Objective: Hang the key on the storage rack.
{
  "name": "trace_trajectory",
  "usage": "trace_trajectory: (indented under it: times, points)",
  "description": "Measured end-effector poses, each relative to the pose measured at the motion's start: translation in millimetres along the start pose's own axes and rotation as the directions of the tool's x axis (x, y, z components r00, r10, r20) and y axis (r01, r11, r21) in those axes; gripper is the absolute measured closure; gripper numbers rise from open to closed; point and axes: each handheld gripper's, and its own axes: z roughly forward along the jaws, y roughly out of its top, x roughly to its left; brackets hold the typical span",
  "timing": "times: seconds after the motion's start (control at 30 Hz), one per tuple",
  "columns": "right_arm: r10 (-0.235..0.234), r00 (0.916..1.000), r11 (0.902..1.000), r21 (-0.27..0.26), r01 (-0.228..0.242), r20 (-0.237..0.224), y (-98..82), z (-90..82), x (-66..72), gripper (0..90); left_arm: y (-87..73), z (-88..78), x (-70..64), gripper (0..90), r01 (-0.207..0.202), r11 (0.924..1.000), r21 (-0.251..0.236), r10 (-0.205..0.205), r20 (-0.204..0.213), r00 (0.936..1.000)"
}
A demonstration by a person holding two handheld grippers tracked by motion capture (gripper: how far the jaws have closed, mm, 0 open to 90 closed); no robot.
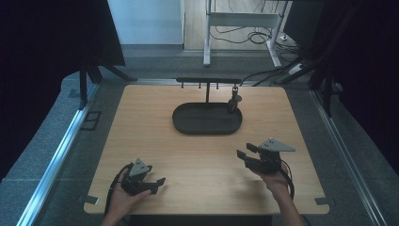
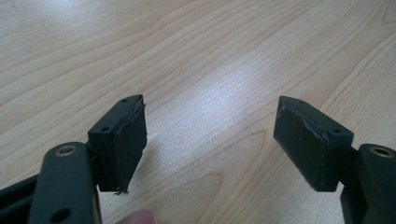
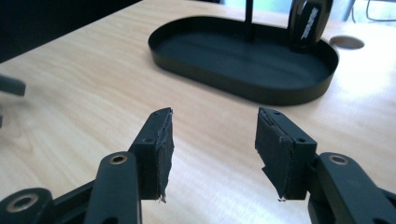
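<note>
Trouble here is most likely to come from the stand, not the grippers. Both sit near the person's edge of the table point(image 1: 155, 141), each with jaws spread wide and nothing between them: the left gripper point(image 1: 157, 181) low over bare wood, the right gripper point(image 1: 242, 154) aimed toward the black oval tray point(image 1: 188, 123) at mid-table, well apart from it. From the tray rises a thin post carrying a crossbar point(image 1: 209, 80) with small hooks, and a dark object point(image 1: 233, 102) (a watch or a key fob, I cannot tell which) hangs from the hook at the right end, its lower end hanging down inside the tray.

In the right gripper view that hanging object point(image 3: 308, 23) stands past the tray's far wall line, slightly right of the open jaws. If the right gripper goes for it, I judge the main risk is a sideways pull: the piece may catch on its hook and tip the light stand, or drag the tray across the smooth wood. A grip taken too low could let it swing and slip out. Approaching over the tray rim point(image 3: 261, 93) too flat could also knock the rim.
</note>
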Motion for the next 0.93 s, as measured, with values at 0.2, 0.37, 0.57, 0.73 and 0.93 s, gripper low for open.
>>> trace_trajectory:
  times: [0.2,0.37,0.57,0.73,0.93]
  points:
    - [-0.028,0.9995,0.9976,0.063,0.029,-0.015,-23.4,0.0,9.5,46.8,-0.1,0.4,-0.1,26.1,0.001,1.0000,0.002,-0.001,0.001,1.0000]
    - [-0.049,0.9985,0.9927,0.109,0.052,-0.025,-35.3,4.8,13.9,46.8,0.2,0.1,-0.4,26.1,-0.004,1.0000,-0.001,0.004,0.003,1.0000]
    - [-0.049,0.9984,0.9896,0.134,0.052,-0.030,-42.1,9.9,14.6,46.8,0.3,-0.6,0.6,26.1,-0.004,1.0000,-0.003,0.004,0.004,1.0000]
    - [-0.042,0.9987,0.9904,0.130,0.046,-0.030,-42.2,9.7,14.3,46.8,0.4,-1.5,1.6,26.1,-0.001,1.0000,-0.006,0.001,0.002,1.0000]
    - [-0.041,0.9986,0.9908,0.128,0.045,-0.032,-42.3,9.3,13.6,46.2,1.1,-2.1,1.6,26.1,-0.002,1.0000,-0.007,0.002,0.000,1.0000]
